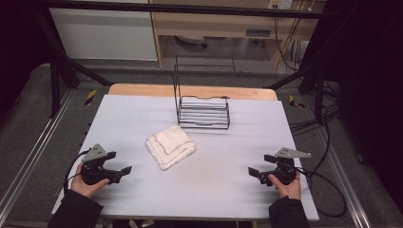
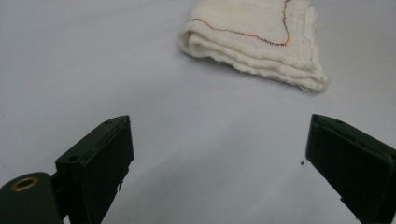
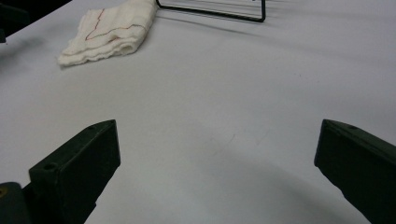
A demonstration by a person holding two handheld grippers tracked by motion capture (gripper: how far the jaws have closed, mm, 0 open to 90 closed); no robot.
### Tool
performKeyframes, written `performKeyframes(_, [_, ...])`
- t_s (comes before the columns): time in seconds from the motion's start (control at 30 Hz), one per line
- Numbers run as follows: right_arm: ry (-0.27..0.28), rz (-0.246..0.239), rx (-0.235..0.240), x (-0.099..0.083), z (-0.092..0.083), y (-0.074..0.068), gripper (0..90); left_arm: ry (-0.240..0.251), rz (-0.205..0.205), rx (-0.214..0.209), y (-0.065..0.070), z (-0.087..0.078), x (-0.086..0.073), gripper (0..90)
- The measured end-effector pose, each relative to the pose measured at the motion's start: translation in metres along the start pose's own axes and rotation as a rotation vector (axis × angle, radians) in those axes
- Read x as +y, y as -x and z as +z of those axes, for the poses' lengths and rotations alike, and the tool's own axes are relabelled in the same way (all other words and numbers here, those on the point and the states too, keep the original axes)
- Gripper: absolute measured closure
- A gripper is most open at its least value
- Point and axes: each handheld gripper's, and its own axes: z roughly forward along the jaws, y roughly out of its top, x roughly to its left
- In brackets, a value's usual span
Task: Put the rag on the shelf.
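The left gripper (image 1: 124,170) rests near the front left corner of the table (image 1: 228,190), held by the person's left hand (image 1: 87,186); its jaws stand wide apart with nothing between them, and they point toward the middle of the table. The right gripper (image 1: 253,172) rests near the front right corner, held by the right hand (image 1: 286,186), with its jaws likewise spread wide and empty, pointing inward. Between the two grippers, and well apart from both, a folded white cloth (image 1: 170,146) lies flat near the centre of the table; a thin coloured stitch line runs across its top layer. Just beyond the cloth, toward the far edge, stands a black wire rack (image 1: 203,111), upright and empty.
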Motion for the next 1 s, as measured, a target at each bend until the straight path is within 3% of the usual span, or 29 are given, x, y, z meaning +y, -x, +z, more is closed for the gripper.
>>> performKeyframes(0.27, [-0.005, -0.003, -0.004, 0.000, 0.000, 0.000, 0.8, -0.003, -0.003, -0.001, 0.002, 0.002, 0.003, 7.8])
performKeyframes(0.57, [-0.017, -0.001, -0.010, 0.000, 0.002, -0.002, 0.8, -0.009, 0.021, 0.000, 0.011, 0.005, 0.009, 10.2])
performKeyframes(1.0, [-0.031, -0.016, -0.018, 0.001, 0.005, -0.005, 0.8, -0.033, 0.044, -0.016, 0.035, 0.020, 0.024, 14.5])
